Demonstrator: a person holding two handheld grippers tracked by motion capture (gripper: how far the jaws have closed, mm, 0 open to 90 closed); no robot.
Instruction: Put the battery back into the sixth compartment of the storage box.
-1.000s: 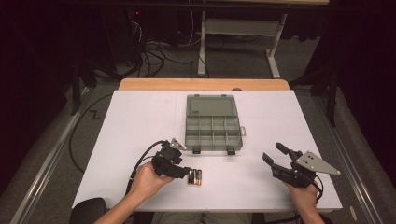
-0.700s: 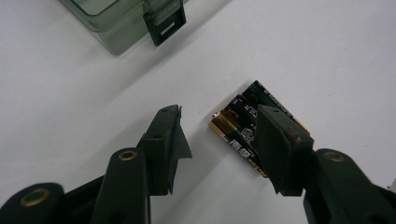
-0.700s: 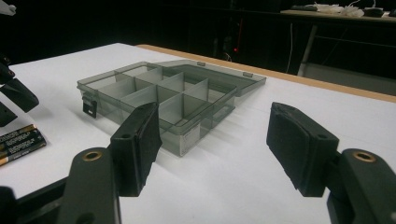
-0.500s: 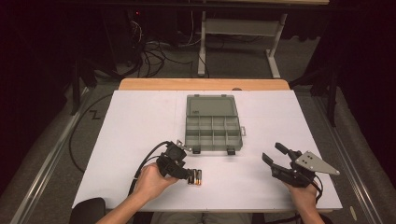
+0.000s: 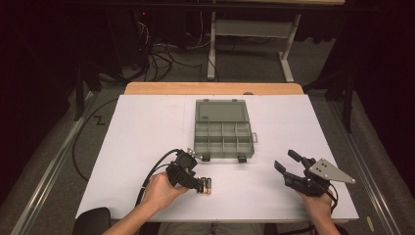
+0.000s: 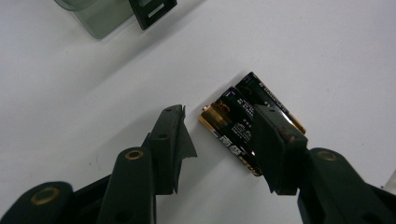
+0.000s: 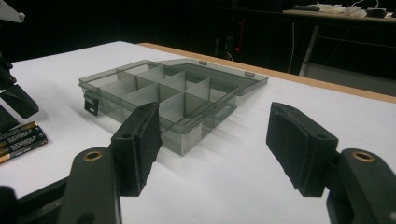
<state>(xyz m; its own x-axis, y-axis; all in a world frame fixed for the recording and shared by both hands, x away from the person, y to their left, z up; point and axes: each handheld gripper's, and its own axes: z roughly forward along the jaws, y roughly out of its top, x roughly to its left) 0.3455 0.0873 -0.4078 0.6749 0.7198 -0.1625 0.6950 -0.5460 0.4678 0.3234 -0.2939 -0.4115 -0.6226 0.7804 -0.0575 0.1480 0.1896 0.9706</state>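
Observation:
Two black-and-gold batteries [image 5: 206,186] lie side by side on the white table near its front edge. My left gripper [image 5: 198,184] is down over them. In the left gripper view its jaws have just been closing around the batteries [image 6: 229,116]: the right jaw overlaps them, while the left jaw stands apart with bare table between. My left gripper [image 6: 219,135] is open. My right gripper [image 5: 286,165] hovers open with nothing between its fingers, and in its own view my right gripper [image 7: 215,135] faces the box [image 7: 173,93].
A smoky clear compartment box [image 5: 222,139] sits mid-table, its lid [image 5: 220,110] laid open toward the far side and its cells bare. The batteries [image 7: 21,140] show at the left of the right gripper view. A wooden strip [image 5: 215,88] edges the table's far side.
The left gripper has moved a little toward the batteries and come down over them, and its jaws have narrowed. The right gripper has stayed where it was.

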